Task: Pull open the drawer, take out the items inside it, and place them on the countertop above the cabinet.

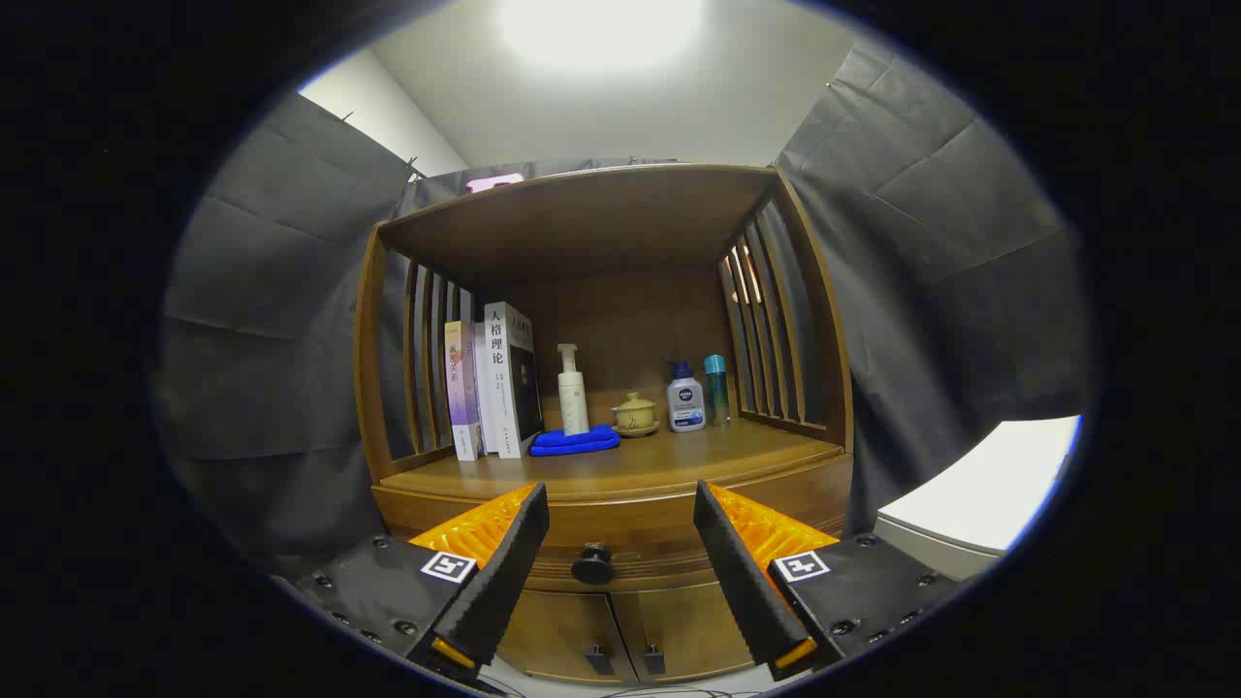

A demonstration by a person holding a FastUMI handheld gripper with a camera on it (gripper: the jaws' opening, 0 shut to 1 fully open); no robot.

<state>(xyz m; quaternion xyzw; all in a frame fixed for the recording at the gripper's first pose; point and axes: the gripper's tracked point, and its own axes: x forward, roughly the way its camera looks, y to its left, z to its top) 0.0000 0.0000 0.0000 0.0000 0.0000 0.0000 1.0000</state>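
Claw (620, 504) level, fingers spread (nothing gripped) flanking drawer knob (592, 563).

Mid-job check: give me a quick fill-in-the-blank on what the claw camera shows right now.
1. The claw is ____, its fingers spread to either side of the drawer knob.
2. The drawer is still ____.
3. The folded blue cloth lies on the countertop in front of the white ____ bottle.
4. The books stand ____ beside the cabinet's slatted side.

Missing words: open; closed; pump; upright
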